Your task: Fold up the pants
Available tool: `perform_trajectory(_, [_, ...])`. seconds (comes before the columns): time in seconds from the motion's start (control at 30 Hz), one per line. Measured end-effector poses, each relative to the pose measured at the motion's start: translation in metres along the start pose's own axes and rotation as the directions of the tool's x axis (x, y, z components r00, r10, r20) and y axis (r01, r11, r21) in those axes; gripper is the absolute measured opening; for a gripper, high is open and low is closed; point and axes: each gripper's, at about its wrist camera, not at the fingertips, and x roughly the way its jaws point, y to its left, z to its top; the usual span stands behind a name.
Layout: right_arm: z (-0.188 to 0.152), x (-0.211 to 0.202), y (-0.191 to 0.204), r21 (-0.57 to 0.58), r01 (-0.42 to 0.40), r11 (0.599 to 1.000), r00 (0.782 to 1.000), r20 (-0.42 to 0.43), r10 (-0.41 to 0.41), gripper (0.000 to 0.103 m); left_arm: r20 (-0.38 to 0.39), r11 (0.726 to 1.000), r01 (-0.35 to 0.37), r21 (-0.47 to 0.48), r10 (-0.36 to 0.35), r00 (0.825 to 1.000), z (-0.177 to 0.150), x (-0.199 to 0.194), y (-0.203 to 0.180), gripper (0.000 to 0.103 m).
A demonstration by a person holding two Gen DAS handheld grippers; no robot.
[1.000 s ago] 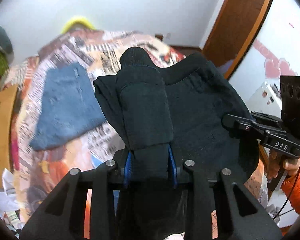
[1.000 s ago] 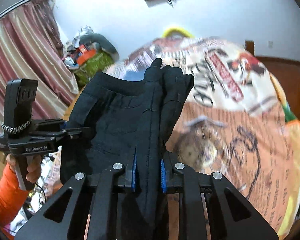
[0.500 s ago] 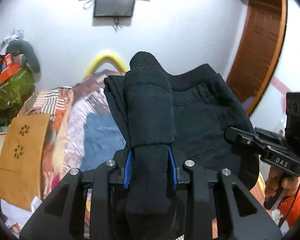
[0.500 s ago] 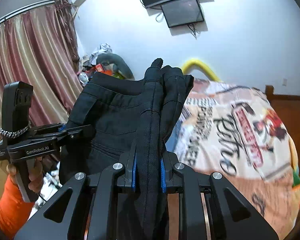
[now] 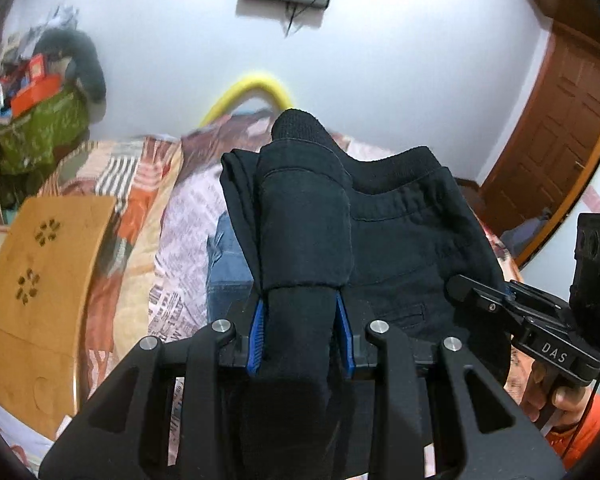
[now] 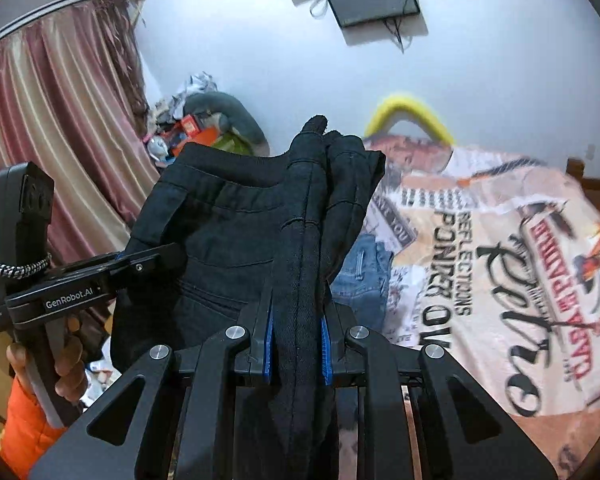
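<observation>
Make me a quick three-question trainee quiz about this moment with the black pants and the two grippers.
1. True or false: both grippers are clamped on the black pants.
2. What lies on the bedspread beneath the pants? A) blue jeans B) a white towel C) a red jacket
3. Fill in: the sleeve on the arm that holds the left gripper is ____.

Key: 1 true, the right gripper grips too; 2 A, blue jeans; 3 orange.
</observation>
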Motion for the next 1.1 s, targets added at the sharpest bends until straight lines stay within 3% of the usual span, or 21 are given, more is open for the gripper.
perform_trajectory(0.33, [-0.035, 0.087, -0.032, 0.046, 0.056, 0.997, 0.988, -0.148, -0.049, 0.016, -0.164, 0.998, -0.038, -0.055, 0.029, 0.986, -0.036, 0.101, 0.039, 0.03])
perform_trajectory(0.5, [-0.045, 0.098, -0.032, -0.007, 0.127, 0.992, 0.974, -0.188, -0.126, 0.021, -0.208, 0.991, -0.081, -0.109, 0.057, 0.977, -0.048, 0.123, 0.054, 0.036])
perform_trajectory(0.6, [-0.045, 0.088, -0.032, -0.008, 0.158, 0.987, 0.97, -0.187, -0.157, 0.025, -0.197, 0.989, -0.098, -0.114, 0.074, 0.978, -0.047, 0.113, 0.053, 0.037])
perform_trajectory(0.73, [-0.04, 0.071, -0.03, -0.036, 0.184, 0.982, 0.966, -0.176, -0.187, 0.051, -0.171, 0.988, -0.143, -0.061, 0.131, 0.976, -0.038, 0.086, 0.042, 0.039])
perform_trajectory(0.93, [-0.015, 0.023, -0.009, -0.073, 0.168, 0.983, 0.981, -0.089, -0.174, 0.053, -0.068, 0.989, -0.149, -0.023, 0.148, 0.987, -0.019, 0.018, 0.014, 0.041])
perform_trajectory(1.1, [0.002, -0.051, 0.031, -0.141, 0.146, 0.979, 0.989, 0.049, -0.141, 0.053, 0.069, 0.989, -0.144, 0.027, 0.141, 0.988, -0.011, -0.066, -0.023, 0.041])
